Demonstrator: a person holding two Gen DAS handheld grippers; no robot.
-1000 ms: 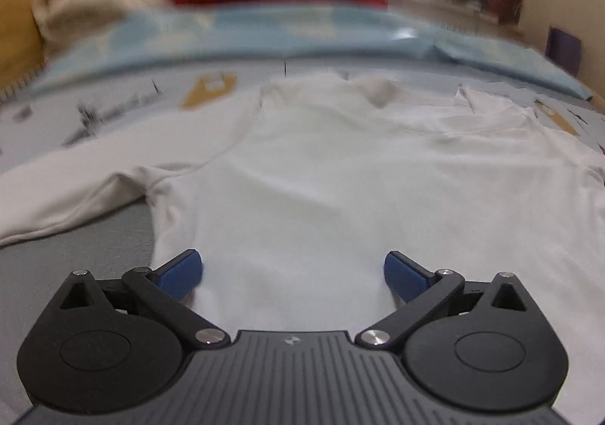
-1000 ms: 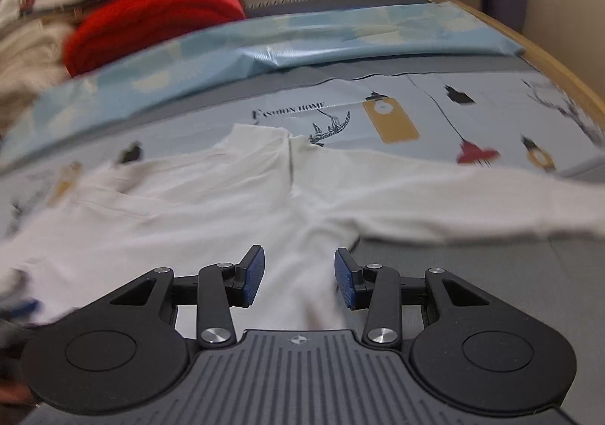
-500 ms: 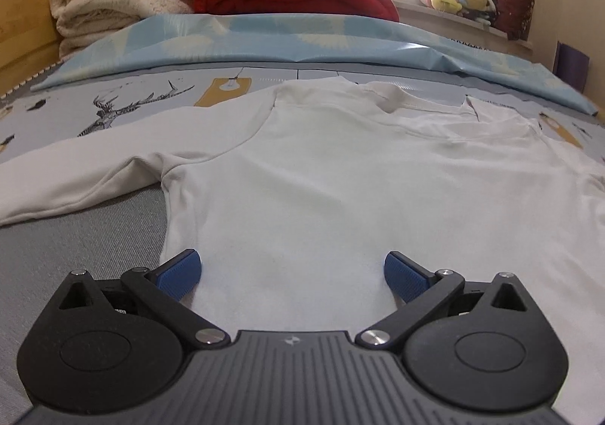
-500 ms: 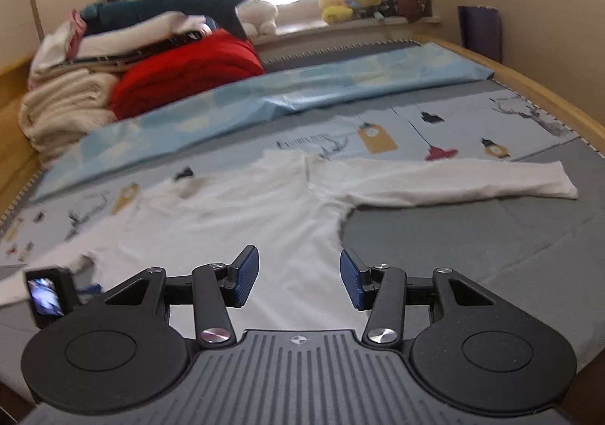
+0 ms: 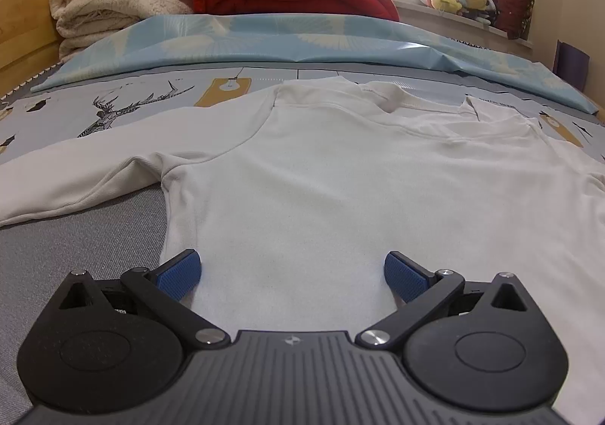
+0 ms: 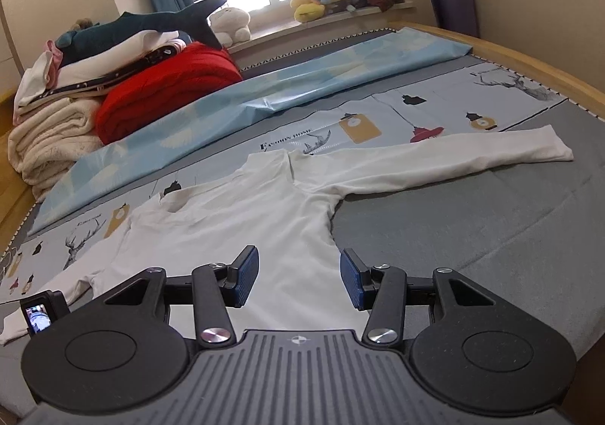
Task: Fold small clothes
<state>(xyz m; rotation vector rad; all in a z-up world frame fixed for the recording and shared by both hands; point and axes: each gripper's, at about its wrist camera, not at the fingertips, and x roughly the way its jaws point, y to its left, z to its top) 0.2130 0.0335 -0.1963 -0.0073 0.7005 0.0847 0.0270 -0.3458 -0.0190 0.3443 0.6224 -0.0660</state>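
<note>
White long-sleeve shirt (image 6: 242, 221) lies flat on the grey bed (image 6: 472, 236), sleeves out, bare space right of its hem. Left gripper (image 5: 291, 273) and right gripper (image 6: 298, 277) both spread, pinching nothing.

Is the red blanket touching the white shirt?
Apart. The right wrist view shows the red blanket far behind the white shirt, with the light blue sheet and printed bedcover lying between them.

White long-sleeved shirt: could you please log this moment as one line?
white long-sleeved cotton shirt flat on bed, unfolded | left gripper open at hem | right gripper open
</note>
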